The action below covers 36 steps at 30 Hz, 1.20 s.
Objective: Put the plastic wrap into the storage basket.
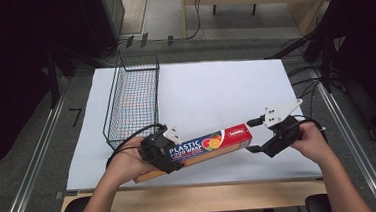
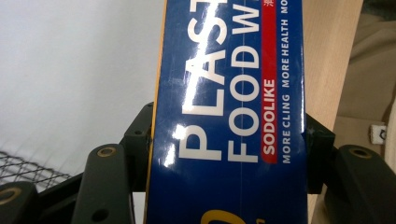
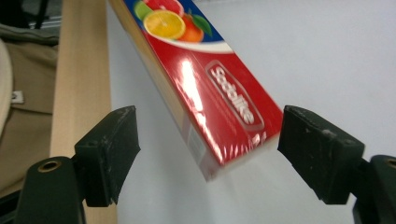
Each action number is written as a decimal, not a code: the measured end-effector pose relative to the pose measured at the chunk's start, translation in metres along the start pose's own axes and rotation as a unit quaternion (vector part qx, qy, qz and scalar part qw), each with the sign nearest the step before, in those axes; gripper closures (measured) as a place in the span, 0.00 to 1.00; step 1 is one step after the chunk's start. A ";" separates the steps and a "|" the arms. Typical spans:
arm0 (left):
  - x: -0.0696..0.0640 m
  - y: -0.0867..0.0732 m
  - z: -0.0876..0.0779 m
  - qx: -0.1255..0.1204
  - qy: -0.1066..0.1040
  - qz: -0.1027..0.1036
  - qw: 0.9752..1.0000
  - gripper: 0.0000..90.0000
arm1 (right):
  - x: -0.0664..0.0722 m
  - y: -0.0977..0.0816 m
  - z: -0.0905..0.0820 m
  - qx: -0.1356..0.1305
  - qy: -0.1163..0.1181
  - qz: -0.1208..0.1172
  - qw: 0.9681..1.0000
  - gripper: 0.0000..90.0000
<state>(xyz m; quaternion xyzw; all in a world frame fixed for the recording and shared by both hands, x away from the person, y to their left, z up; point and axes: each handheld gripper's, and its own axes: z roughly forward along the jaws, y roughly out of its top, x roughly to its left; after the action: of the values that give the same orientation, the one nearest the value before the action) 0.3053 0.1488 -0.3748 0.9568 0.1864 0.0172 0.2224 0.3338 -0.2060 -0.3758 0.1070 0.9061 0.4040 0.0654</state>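
A long box of plastic food wrap [image 1: 204,146], blue with a red end, is held over the near edge of the white sheet, its red end tilted up to the right. My left gripper [image 1: 162,155] is shut across the box's blue part. In the left gripper view the box [image 2: 229,116] sits tight between both jaws of that gripper [image 2: 229,140]. My right gripper [image 1: 252,136] is at the red end. In the right gripper view its jaws stand open [image 3: 217,149] on either side of the box's red end [image 3: 219,93]; a clear gap shows at the left jaw.
A black wire basket [image 1: 110,111] stands at the back left of the white sheet [image 1: 215,89], just beyond my left hand. The wooden table edge [image 1: 207,197] runs along the front. Cables trail from both grippers.
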 end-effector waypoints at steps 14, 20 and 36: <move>0.009 -0.007 -0.022 -0.027 0.016 -0.038 0.999 0.44 | -0.018 -0.023 0.009 -0.003 -0.065 0.034 0.997 0.23; 0.015 -0.004 -0.030 -0.034 0.033 -0.066 0.997 0.44 | -0.024 -0.032 0.026 0.008 -0.096 0.080 0.992 0.23; 0.050 0.000 -0.048 -0.055 0.080 -0.135 0.986 0.44 | -0.016 -0.028 0.058 0.028 -0.127 0.075 0.989 0.22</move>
<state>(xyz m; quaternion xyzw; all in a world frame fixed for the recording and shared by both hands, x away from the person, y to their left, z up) 0.3466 0.1869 -0.3338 0.9050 0.3294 0.0735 0.2590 0.3575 -0.1868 -0.4342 0.2272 0.8909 0.3653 0.1461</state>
